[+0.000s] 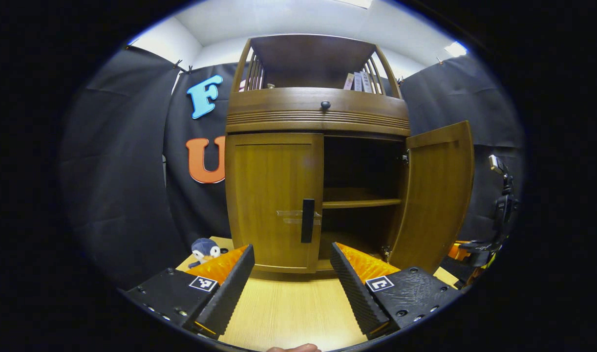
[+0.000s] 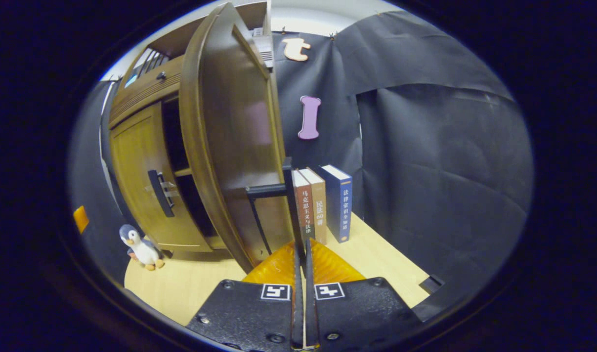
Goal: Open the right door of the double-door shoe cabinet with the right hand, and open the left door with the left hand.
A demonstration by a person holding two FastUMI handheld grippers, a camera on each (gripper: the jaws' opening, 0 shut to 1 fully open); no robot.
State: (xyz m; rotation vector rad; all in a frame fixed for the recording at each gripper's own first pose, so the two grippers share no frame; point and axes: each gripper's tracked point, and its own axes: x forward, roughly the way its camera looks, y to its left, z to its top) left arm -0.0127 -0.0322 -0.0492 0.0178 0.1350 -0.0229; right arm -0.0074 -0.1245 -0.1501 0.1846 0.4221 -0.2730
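Observation:
The brown wooden shoe cabinet (image 1: 318,110) stands on a light wood table. Its left door (image 1: 271,195) is closed, with a black vertical handle (image 1: 308,220) at its inner edge. My left gripper (image 1: 292,271) is open, a short way in front of that handle and touching nothing. The right door (image 1: 437,193) is swung wide open, baring a shelf (image 1: 359,200). In the right gripper view, my right gripper (image 2: 301,247) is shut on the right door's black handle (image 2: 289,195), with the right door (image 2: 230,146) edge-on to its left. The left door (image 2: 137,181) is farther left.
A small penguin plush (image 1: 205,250) (image 2: 142,247) sits on the table left of the cabinet. Three upright books (image 2: 323,205) stand just behind the open door. A black stand with a camera (image 1: 501,195) rises at the right. Black cloth walls surround the table (image 1: 288,313).

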